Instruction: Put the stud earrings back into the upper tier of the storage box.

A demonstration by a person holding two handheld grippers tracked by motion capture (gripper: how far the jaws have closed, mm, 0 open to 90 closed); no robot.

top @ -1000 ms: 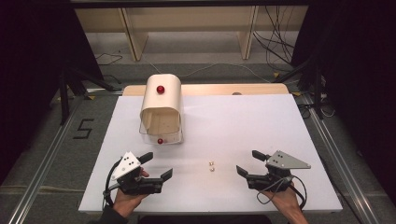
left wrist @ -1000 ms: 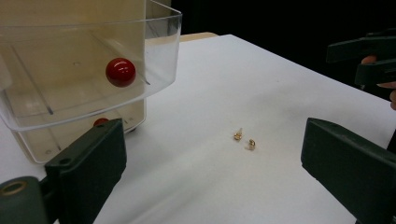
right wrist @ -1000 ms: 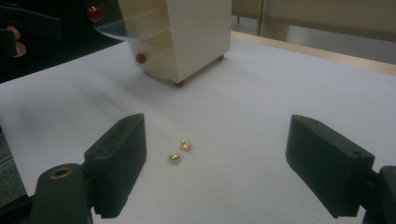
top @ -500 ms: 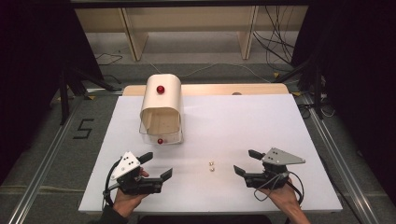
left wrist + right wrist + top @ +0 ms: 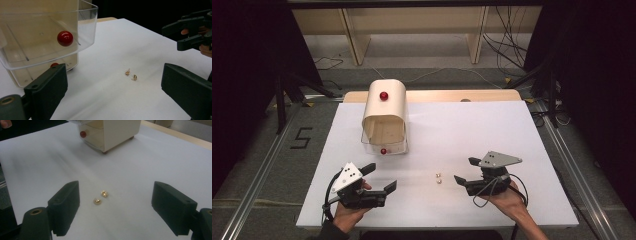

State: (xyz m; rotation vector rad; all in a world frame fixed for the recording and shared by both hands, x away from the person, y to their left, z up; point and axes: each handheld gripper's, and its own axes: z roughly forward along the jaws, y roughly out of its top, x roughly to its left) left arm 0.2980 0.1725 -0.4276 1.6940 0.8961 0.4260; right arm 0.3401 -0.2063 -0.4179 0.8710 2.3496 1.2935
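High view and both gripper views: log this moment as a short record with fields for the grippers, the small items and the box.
left gripper: open, holds nothing, near the table's front left
right gripper: open, holds nothing, aimed at the gold pieces
gold pieces: two, lying close together on the white table between the grippers
box: cream, small, red knob on top
drawer: clear, pulled out, red knob on its front
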